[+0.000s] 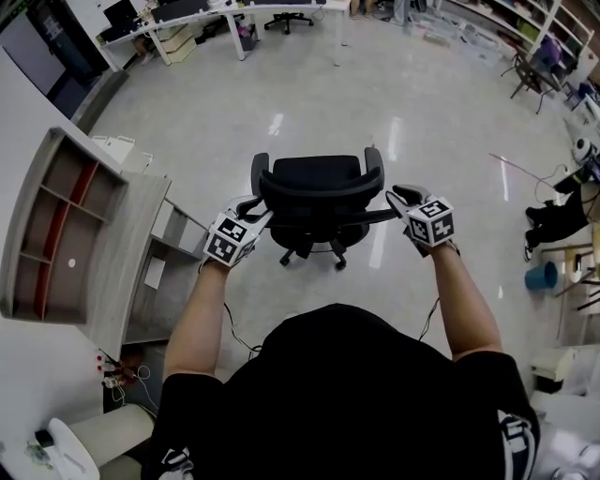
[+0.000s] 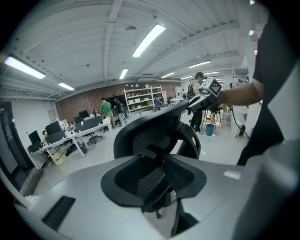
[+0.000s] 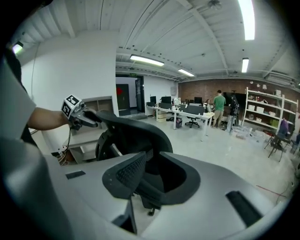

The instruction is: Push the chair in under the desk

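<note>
A black office chair (image 1: 314, 192) stands on the shiny floor with its back toward me, to the right of the grey desk (image 1: 122, 244). My left gripper (image 1: 258, 210) is at the left end of the backrest's top rim and my right gripper (image 1: 398, 198) is at the right end. In the left gripper view the rim of the chair (image 2: 154, 129) runs between the jaws of the left gripper (image 2: 161, 159), which stand slightly apart. The right gripper (image 3: 152, 171) likewise straddles the edge of the chair (image 3: 136, 131) with a small gap.
The desk carries a shelf unit (image 1: 56, 225) against the left wall, with cables (image 1: 117, 370) on the floor near its front corner. White desks (image 1: 187, 23) and another chair (image 1: 286, 19) stand far back. A blue bucket (image 1: 541, 275) and clutter line the right side.
</note>
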The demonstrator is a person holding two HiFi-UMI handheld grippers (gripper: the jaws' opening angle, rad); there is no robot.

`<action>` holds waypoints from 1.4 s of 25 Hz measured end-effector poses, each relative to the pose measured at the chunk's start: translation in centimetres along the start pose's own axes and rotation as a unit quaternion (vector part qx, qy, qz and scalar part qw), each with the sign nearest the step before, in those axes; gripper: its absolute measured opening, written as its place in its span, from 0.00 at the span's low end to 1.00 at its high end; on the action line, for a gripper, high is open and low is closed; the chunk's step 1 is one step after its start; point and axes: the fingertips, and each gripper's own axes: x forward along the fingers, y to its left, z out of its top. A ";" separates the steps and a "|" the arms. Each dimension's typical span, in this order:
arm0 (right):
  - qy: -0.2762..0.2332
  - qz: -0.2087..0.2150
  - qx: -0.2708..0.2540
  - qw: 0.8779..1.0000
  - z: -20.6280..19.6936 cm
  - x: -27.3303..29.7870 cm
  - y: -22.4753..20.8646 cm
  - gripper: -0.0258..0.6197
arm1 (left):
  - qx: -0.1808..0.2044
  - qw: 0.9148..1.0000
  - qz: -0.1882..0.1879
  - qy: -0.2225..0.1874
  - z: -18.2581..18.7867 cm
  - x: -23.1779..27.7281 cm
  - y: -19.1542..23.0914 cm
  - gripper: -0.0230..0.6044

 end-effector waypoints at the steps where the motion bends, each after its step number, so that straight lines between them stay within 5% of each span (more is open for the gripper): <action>1: 0.010 0.005 -0.010 1.000 -0.6 0.3 0.2 0.17 | 0.011 1.000 -0.008 0.011 -0.5 0.4 -0.3 0.28; 11: 0.104 0.095 -0.125 0.982 -5.7 3.5 3.5 0.36 | 0.095 0.981 -0.091 0.140 -7.2 5.1 -3.1 0.43; 21: 0.205 0.105 -0.262 0.937 -10.0 6.6 3.4 0.45 | 0.211 0.941 -0.113 0.238 -11.9 7.9 -3.2 0.49; 35: 0.318 0.131 -0.372 0.862 -15.9 10.1 1.9 0.49 | 0.252 0.900 -0.146 0.324 -16.4 11.2 -2.6 0.51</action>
